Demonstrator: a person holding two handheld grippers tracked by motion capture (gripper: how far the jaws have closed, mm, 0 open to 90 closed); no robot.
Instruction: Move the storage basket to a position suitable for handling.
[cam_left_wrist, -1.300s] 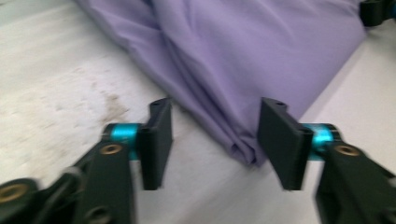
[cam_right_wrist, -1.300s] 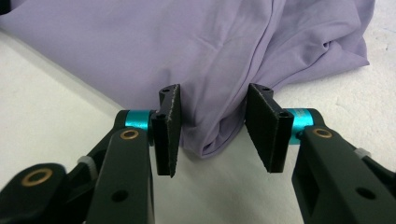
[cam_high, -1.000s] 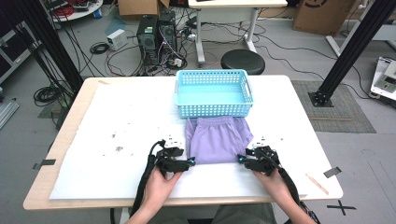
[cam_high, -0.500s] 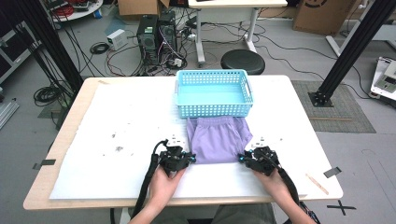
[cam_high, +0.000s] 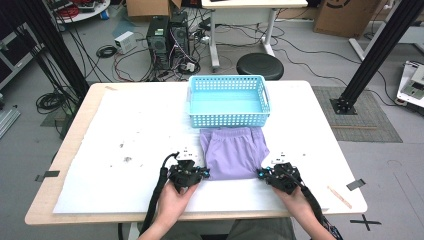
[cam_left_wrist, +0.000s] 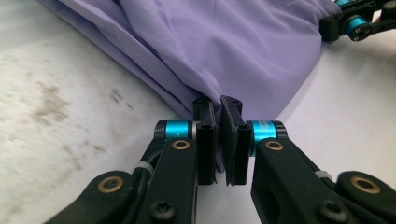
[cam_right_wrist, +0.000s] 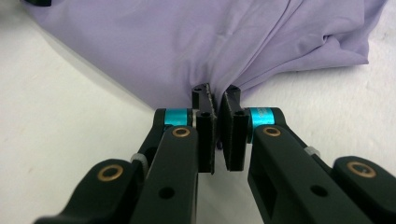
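Observation:
A purple garment (cam_high: 232, 152) lies flat on the white table cover, just in front of a blue basket (cam_high: 227, 120). My left gripper (cam_high: 204, 173) is at the garment's near left corner. In the left gripper view the left gripper (cam_left_wrist: 217, 105) is shut on a fold of the purple cloth (cam_left_wrist: 224, 46). My right gripper (cam_high: 260, 173) is at the near right corner. Its jaws have just been closing, and in the right gripper view the right gripper (cam_right_wrist: 216, 95) pinches the gathered cloth edge (cam_right_wrist: 187, 46). The right gripper (cam_left_wrist: 355, 21) also shows far off in the left gripper view.
The empty blue basket stands at the table's far middle. Grey smudges (cam_high: 127, 159) mark the white cover (cam_high: 135, 125) to the left. A wooden stick (cam_high: 339, 196) and a piece of tape (cam_high: 356, 184) lie near the front right corner.
Both hands stay at the garment's near corners. The left gripper has edged slightly toward the cloth; the garment lies as before.

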